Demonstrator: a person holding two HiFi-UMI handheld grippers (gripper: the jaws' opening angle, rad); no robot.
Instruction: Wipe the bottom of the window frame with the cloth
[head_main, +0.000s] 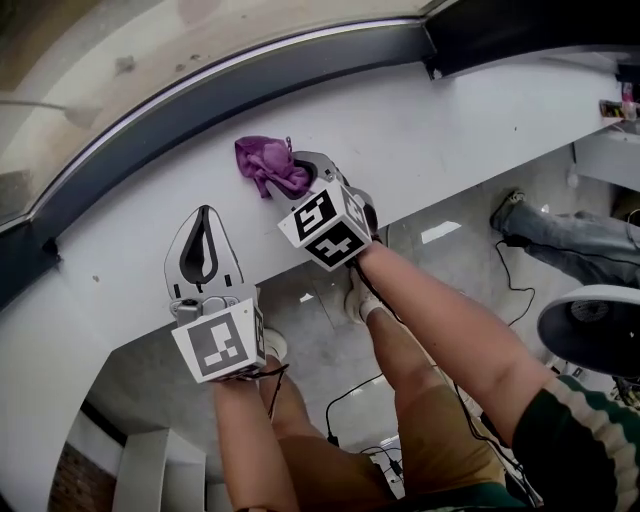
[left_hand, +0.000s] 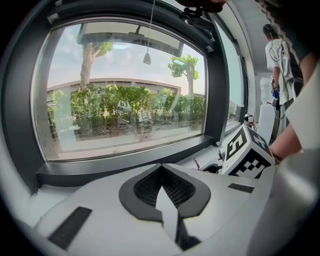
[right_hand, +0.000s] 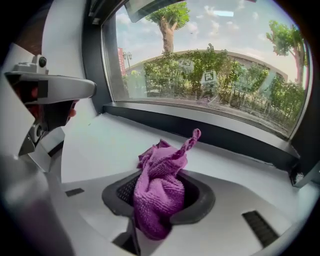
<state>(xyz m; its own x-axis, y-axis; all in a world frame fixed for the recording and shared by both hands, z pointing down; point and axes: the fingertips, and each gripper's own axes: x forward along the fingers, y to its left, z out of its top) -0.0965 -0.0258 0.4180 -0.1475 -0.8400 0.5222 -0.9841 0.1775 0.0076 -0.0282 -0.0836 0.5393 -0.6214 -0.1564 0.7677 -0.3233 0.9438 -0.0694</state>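
The right gripper (head_main: 303, 176) is clamped on the purple cloth (head_main: 268, 163), bunched over the white sill (head_main: 470, 130), near the dark bottom frame (head_main: 250, 85) but apart from it. The left gripper (head_main: 204, 218), jaws together and empty, sits to the left. Wiping looks not yet begun; the cloth must next go farther, onto the frame.

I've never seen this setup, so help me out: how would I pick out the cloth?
Find the dark window frame and the white sill below it. Over that sill, the right gripper is shut on the cloth. It is the only purple, crumpled, soft thing among white and grey hard parts.
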